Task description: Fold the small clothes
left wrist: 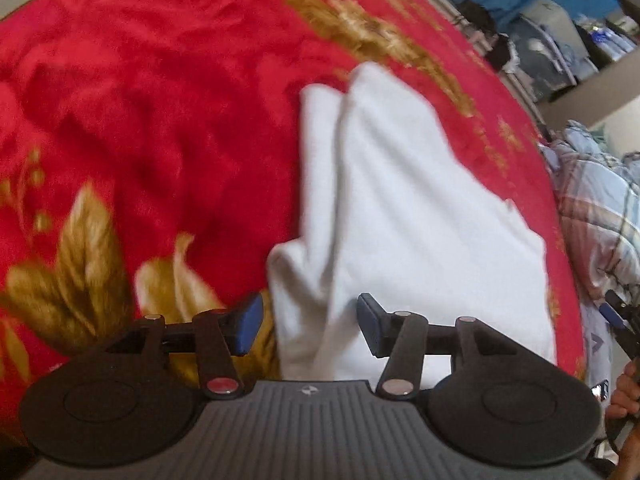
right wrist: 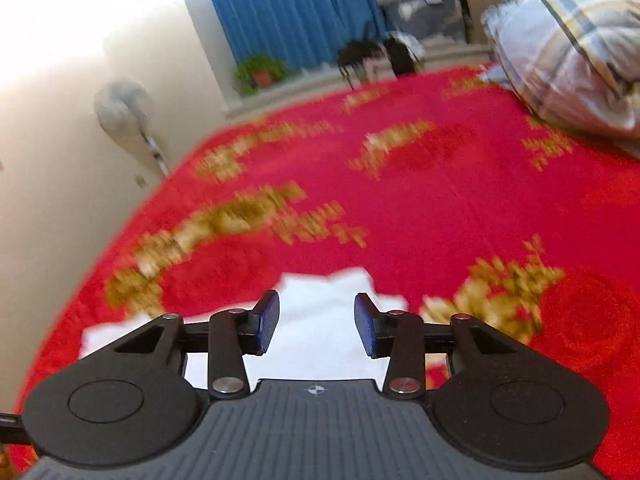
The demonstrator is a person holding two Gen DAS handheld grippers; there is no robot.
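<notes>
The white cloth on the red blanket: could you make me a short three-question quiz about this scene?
1. True or false: the left gripper is clamped on the white cloth.
2. What does the cloth lie on? A) red blanket B) bare floor C) wooden table
3. What lies at the blanket's far right corner in the right wrist view?

Key: 1 false, its jaws stand apart. 2 A. 3 a plaid quilt.

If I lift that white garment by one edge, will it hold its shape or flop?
Probably flop: the white garment lies in soft folds and creases, so it looks limp. It seems thin, so likely light. The plush red blanket may drag at it if pushed, bunching it rather than letting it slide.
</notes>
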